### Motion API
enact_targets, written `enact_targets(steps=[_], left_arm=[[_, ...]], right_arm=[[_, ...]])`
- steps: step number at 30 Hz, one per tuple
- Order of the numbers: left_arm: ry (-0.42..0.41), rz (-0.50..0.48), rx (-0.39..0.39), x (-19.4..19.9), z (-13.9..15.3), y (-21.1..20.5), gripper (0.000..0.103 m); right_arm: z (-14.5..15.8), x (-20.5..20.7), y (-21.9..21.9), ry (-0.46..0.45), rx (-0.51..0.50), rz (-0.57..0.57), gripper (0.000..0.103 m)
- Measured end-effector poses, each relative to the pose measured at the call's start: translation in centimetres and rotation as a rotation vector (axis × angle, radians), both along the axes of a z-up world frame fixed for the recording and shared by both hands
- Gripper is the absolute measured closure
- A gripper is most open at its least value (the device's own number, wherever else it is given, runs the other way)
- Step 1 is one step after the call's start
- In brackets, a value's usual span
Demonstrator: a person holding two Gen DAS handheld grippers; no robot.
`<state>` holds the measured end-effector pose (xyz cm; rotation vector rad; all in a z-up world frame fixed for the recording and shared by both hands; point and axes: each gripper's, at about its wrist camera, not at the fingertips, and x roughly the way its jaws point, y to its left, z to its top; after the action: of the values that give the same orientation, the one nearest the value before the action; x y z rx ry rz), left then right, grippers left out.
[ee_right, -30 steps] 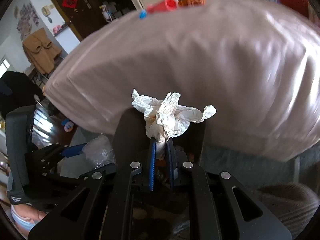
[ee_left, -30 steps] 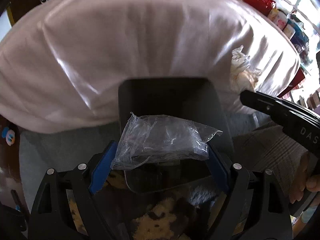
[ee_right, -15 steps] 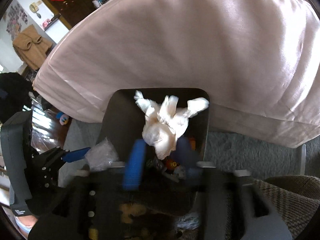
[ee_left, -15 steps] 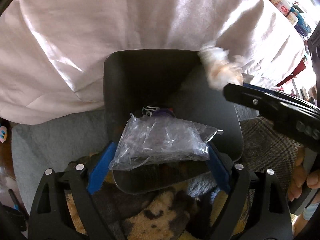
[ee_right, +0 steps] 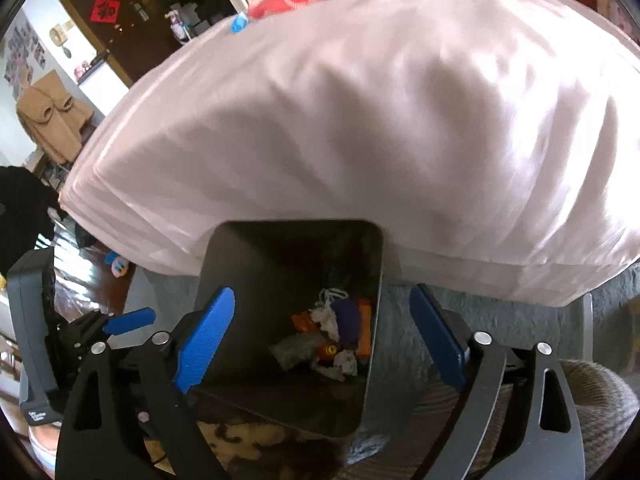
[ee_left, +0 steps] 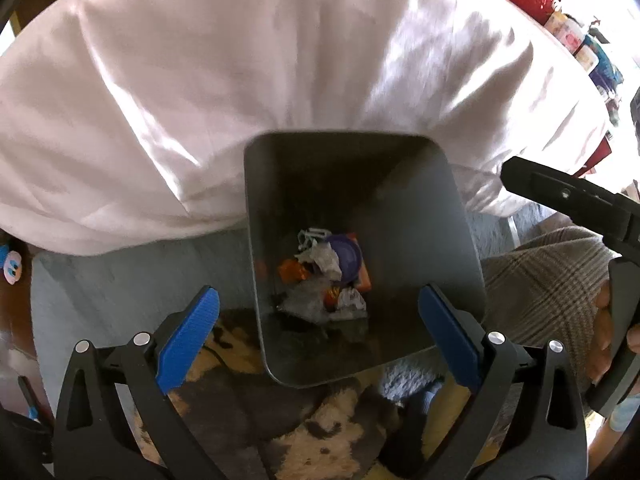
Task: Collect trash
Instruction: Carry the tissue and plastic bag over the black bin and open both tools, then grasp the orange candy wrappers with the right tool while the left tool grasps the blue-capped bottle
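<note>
A dark grey bin point(ee_left: 452, 216) stands on the floor against the bed; it also shows in the right wrist view point(ee_right: 240, 280). At its bottom lies trash: a clear plastic bag point(ee_left: 304, 302), crumpled tissue point(ee_left: 326, 260), a purple lid point(ee_left: 346, 256) and orange wrappers. The same pile shows in the right wrist view point(ee_right: 332, 336). My left gripper point(ee_left: 318, 320) is open and empty above the bin's mouth. My right gripper point(ee_right: 320, 328) is open and empty above the bin too. The right gripper's body point(ee_left: 568, 200) shows at the right of the left wrist view.
A bed with a white cover point(ee_left: 240, 80) bulges over the bin's far side. A blue-grey carpet point(ee_left: 120, 280) and a furry patterned rug point(ee_left: 320, 440) lie on the floor. A plaid cushion point(ee_left: 552, 280) sits to the right. Cluttered shelves point(ee_left: 580, 48) stand behind.
My left gripper opened and let go of the clear plastic bag. My right gripper opened and let go of the tissue. Both now lie in the bin.
</note>
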<state>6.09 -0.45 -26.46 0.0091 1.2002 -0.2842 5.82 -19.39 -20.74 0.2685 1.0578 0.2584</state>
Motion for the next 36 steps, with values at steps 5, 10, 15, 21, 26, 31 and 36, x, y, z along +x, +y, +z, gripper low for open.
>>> enact_targets(steps=[5,10,15,21,26,31,36], left_arm=[[-0.065,0.005,-0.012,0.6,3.1,0.3,0.008],[-0.125,0.021,-0.005,2.2,6.5,1.0,0.008],[-0.177,0.042,-0.011,5.0,9.1,1.5,0.008],[-0.23,0.035,0.019,9.0,11.8,1.2,0.008],[-0.253,0.047,0.017,12.8,12.6,1.2,0.008],[-0.272,0.065,-0.007,17.5,13.2,0.9,0.008],[-0.294,0.064,-0.002,22.0,13.6,-0.3,0.009]], right_arm=[[3.5,0.1,-0.8,-0.076,0.002,-0.008,0.011],[7.5,1.5,-1.9,-0.168,-0.023,-0.024,0.009],[9.5,4.1,-2.5,-0.216,-0.059,-0.046,0.009],[11.0,8.0,-2.6,-0.256,-0.076,-0.057,0.009],[10.9,11.8,-2.2,-0.256,-0.092,-0.064,0.008],[9.8,15.9,-2.1,-0.222,-0.072,-0.073,0.008],[9.7,18.8,-1.9,-0.22,-0.074,-0.082,0.008]])
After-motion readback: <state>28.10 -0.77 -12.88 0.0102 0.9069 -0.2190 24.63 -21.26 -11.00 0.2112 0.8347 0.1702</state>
